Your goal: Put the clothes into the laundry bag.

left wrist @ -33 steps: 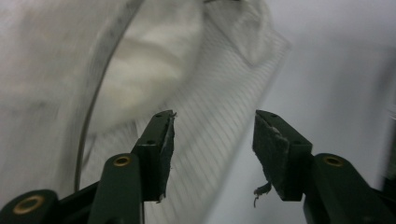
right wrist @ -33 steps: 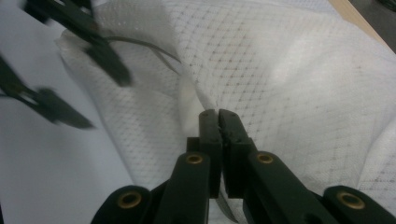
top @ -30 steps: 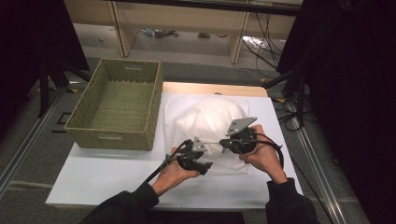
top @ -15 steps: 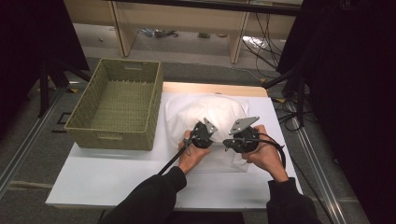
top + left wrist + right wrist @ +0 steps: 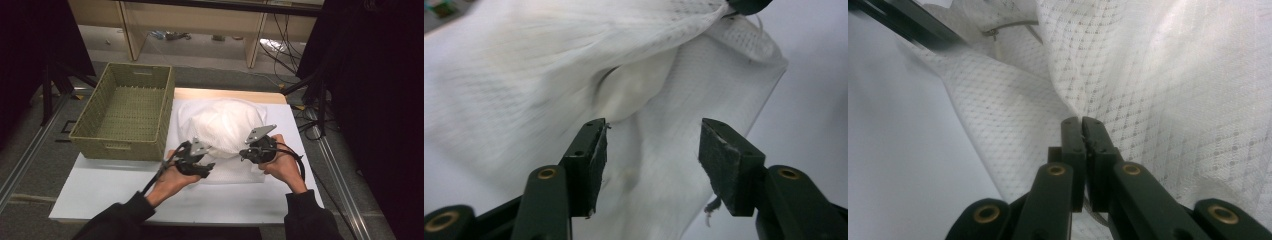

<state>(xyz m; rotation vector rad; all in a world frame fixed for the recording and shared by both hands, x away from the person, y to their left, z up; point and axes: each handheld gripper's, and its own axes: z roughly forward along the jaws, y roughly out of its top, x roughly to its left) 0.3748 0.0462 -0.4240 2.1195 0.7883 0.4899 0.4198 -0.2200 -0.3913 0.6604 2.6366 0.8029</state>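
A white mesh bag (image 5: 222,122) with something pale bundled inside lies on the white table (image 5: 115,190). My right gripper (image 5: 243,155) is at the bag's near right edge, and in the right gripper view it (image 5: 1082,125) is shut on a fold of the mesh (image 5: 1173,90). My left gripper (image 5: 209,167) is at the bag's near left side. In the left gripper view its jaws (image 5: 651,145) stand apart, having just been opening. The mesh (image 5: 574,60) lies beyond them and neither pad presses on it.
A green woven basket (image 5: 127,107), with nothing in it, stands on the table's left side right beside the bag. Low shelves and cables lie beyond the far edge. Bare white table stretches in front of both hands.
Half a second ago the left gripper was up against the bag close to the right gripper. It has since drawn back toward the near left. The right hand has kept still.
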